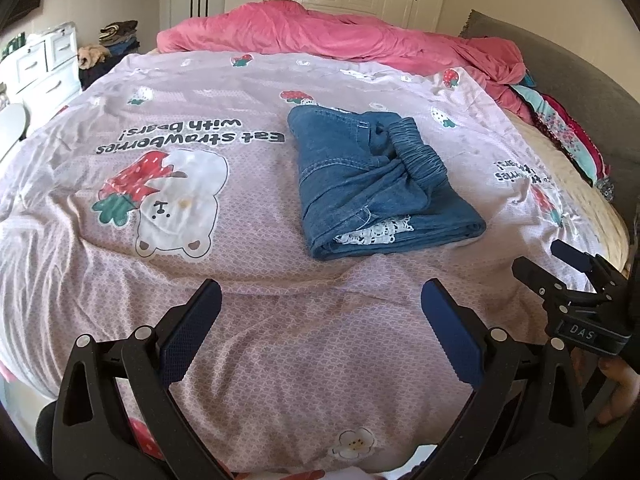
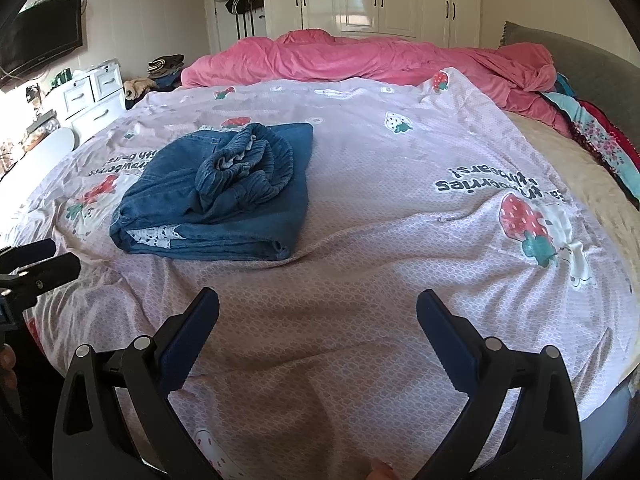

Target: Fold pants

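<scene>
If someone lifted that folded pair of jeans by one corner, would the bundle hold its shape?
Probably not. The jeans are soft denim in loose layers, so they would likely flop open. The bunched waistband sits unsecured on top and might slide off. Pushed across the wrinkled bedsheet, they would likely drag, not glide.

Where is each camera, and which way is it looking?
Left wrist: on the left gripper, facing across the bed at the folded pants; the right gripper peeks in.
Right wrist: on the right gripper, facing likewise; pants lie left.
Both share the pants, strawberry sheet and pink blanket.
</scene>
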Action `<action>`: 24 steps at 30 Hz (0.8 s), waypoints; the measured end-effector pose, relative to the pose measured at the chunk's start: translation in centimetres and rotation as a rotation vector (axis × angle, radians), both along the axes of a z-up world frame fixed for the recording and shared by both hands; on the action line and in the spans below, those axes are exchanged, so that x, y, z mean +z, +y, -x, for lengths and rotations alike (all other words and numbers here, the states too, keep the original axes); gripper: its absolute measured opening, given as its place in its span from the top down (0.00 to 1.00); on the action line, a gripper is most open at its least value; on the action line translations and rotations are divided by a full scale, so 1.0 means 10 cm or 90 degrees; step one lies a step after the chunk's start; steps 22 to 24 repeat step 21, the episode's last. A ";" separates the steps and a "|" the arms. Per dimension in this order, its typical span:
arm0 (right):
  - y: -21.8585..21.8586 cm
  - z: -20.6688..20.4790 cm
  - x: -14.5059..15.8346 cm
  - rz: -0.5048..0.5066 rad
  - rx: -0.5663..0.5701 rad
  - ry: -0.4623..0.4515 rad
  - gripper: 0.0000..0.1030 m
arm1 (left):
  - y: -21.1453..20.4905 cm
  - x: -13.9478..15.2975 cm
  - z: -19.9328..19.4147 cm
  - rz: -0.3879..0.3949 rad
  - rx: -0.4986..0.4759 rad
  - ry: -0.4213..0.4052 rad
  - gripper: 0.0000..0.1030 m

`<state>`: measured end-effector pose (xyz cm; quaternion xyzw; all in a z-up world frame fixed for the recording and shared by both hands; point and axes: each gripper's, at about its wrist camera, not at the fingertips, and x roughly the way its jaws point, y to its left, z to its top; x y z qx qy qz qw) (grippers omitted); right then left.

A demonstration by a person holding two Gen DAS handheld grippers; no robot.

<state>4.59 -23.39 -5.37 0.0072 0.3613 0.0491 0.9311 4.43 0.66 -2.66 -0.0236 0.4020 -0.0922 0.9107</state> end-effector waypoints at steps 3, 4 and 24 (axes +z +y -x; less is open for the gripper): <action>-0.04 -0.01 0.00 0.000 -0.012 0.003 0.04 | 0.00 0.01 -0.02 -0.006 -0.002 0.008 0.09; -0.05 -0.01 0.01 0.000 -0.017 0.003 0.04 | 0.00 0.00 -0.02 -0.011 -0.005 0.009 0.09; -0.80 -0.55 0.19 0.085 -0.131 0.011 0.04 | 1.07 0.00 -0.82 -0.058 0.198 0.006 0.09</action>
